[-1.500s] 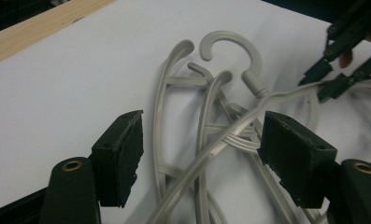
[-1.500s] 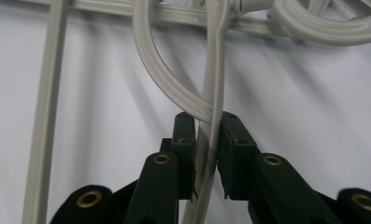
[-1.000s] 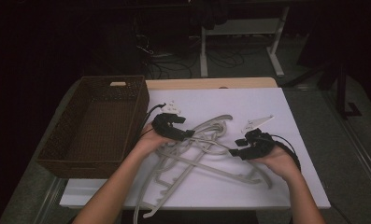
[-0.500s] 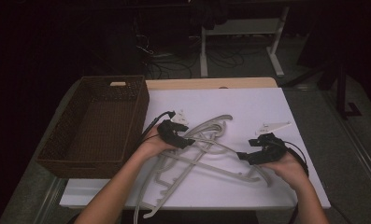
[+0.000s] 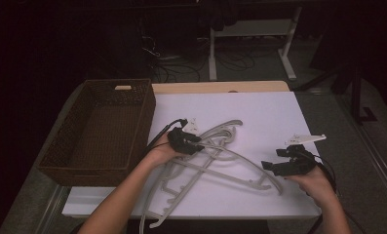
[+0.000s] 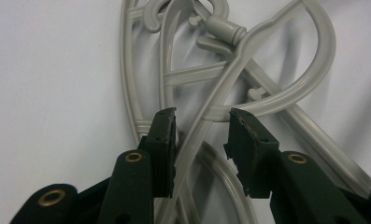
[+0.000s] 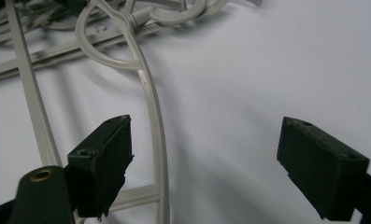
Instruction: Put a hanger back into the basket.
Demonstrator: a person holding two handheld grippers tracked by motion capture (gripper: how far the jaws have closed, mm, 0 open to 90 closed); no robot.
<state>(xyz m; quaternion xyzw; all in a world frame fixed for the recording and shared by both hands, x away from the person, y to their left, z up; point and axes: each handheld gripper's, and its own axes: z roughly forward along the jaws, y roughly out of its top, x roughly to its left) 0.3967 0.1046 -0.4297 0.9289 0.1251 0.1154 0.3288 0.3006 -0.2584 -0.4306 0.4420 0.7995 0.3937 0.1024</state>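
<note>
Several grey plastic hangers point(image 5: 230, 173) lie tangled on the white table point(image 5: 279, 117). My left gripper point(image 5: 197, 144) reaches into the pile from the left. In the left gripper view its jaws point(image 6: 202, 135) have just been closing around one hanger arm point(image 6: 219, 91). That arm rests against the left pad point(image 6: 164, 135), while a gap still shows at the other pad. My right gripper point(image 5: 274, 160) sits at the right end of the pile, near the front edge. Its jaws point(image 7: 206, 154) have just been opening and stand wide, with a thin hanger arm point(image 7: 153, 102) lying loose between them.
A brown wicker basket point(image 5: 96, 173) stands at the left of the table, beside my left forearm. Bare white surface lies behind and to the right of the hangers. Beyond the table the room is dark, with desk legs and cables on the floor.
My right hand has slid to the right and a little toward the near edge, away from the middle of the pile. The left hand has stayed in place.
</note>
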